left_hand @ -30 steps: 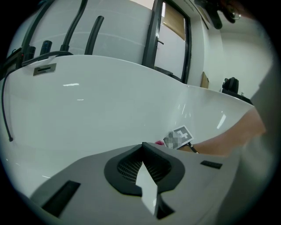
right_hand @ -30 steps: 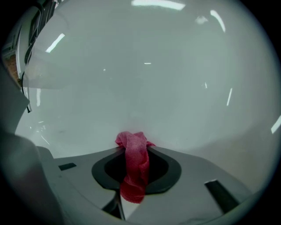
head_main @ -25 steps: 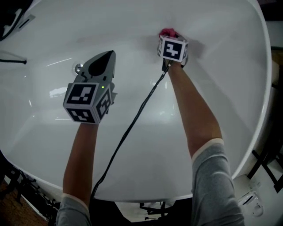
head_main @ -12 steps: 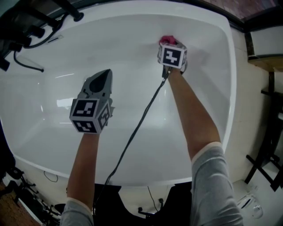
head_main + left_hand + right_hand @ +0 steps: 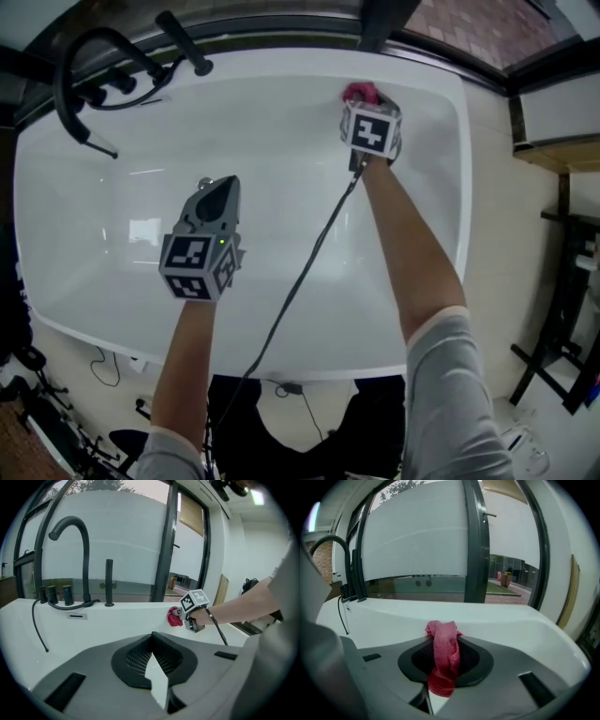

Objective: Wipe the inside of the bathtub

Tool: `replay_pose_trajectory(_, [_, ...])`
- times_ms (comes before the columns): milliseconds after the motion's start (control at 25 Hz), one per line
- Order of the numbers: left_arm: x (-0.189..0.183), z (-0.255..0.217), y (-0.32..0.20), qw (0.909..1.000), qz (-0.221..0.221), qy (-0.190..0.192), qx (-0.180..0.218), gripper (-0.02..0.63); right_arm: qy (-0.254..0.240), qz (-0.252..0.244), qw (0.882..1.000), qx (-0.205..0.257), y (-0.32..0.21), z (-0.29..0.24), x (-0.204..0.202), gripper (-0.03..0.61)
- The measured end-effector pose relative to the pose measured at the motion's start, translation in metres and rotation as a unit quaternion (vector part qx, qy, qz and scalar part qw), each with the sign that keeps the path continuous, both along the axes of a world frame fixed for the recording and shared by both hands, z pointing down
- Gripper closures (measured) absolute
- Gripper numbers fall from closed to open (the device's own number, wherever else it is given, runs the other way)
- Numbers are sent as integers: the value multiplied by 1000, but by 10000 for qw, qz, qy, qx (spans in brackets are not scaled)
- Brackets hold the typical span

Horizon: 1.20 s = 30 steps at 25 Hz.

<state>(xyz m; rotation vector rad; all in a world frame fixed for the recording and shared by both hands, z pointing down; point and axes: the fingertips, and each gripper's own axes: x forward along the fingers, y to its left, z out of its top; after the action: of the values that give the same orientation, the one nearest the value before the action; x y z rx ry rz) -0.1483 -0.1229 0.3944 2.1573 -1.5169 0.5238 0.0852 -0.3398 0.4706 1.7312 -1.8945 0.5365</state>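
A grey moulded left gripper point(image 5: 228, 184) and right gripper point(image 5: 363, 97) are shown, each capped by a white cube point(image 5: 199, 265) printed with black square markers. A small green light point(image 5: 219, 242) is lit on the left one; a black cable point(image 5: 300, 281) is attached to the right. Short grey sleeves point(image 5: 448, 375) are worn.

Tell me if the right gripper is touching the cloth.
Touching. In its own view, the right gripper has its jaws shut on the cloth, which runs between them and bunches out past the tips.

Moved up far bathtub point(image 5: 281, 141) wall toward rim: right hand-held gripper point(image 5: 367, 101) with red cloth point(image 5: 359, 92); faucet point(image 5: 86, 559) now in view.
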Motion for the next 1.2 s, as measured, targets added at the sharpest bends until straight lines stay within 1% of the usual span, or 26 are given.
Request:
replay_pose_trajectory(160, [-11, -27, 25, 9999, -130, 10, -43, 607, 9, -96, 9997, 224, 4, -42, 0, 494])
replay_pose_trajectory(240, [-18, -42, 39, 9998, -168, 16, -64, 607, -71, -201, 9994, 288, 17, -62, -6, 492])
replay_pose_trajectory(360, [-27, -68, 57, 9999, -139, 31, -61, 607, -101, -497, 9977, 456, 44, -97, -18, 492])
replay_pose_trajectory(480, [-36, -98, 81, 9999, -89, 45, -43, 607, -309, -847, 9935, 688, 84, -141, -28, 489])
replay_pose_trajectory(560, [-42, -119, 100, 10000, -31, 50, -51, 607, -414, -1054, 9907, 752, 118, -172, -32, 489])
replay_pose_trajectory(640, [-47, -142, 119, 10000, 29, 57, -48, 607, -468, -1139, 9890, 821, 153, -205, -32, 489])
replay_pose_trajectory(760, [-62, -173, 145, 9999, 78, 60, -33, 607, -802, -1008, 9875, 909, 203, -253, -35, 488])
replay_pose_trajectory(840, [-76, -195, 158, 9999, 92, 84, 56, 607, -1030, -850, 9862, 974, 235, -284, -37, 488])
replay_pose_trajectory(920, [-90, -218, 168, 9997, 128, 137, 176, 607, -1136, -733, 9855, 1027, 271, -318, -38, 488])
replay_pose_trajectory(1000, [-100, -242, 181, 9993, 246, 139, 231, 607, -1175, -702, 9847, 1083, 308, -353, -41, 488])
replay_pose_trajectory(1080, [-104, -266, 194, 9985, 459, 70, 274, 607, -1143, -680, 9848, 1115, 341, -379, -41, 488])
replay_pose_trajectory(1160, [-104, -287, 209, 9975, 635, 17, 308, 607, -1027, -676, 9864, 1088, 371, -395, -39, 488])
replay_pose_trajectory(1200, [-106, -296, 217, 9973, 651, 19, 329, 607, -964, -674, 9873, 1066, 384, -401, -39, 488])
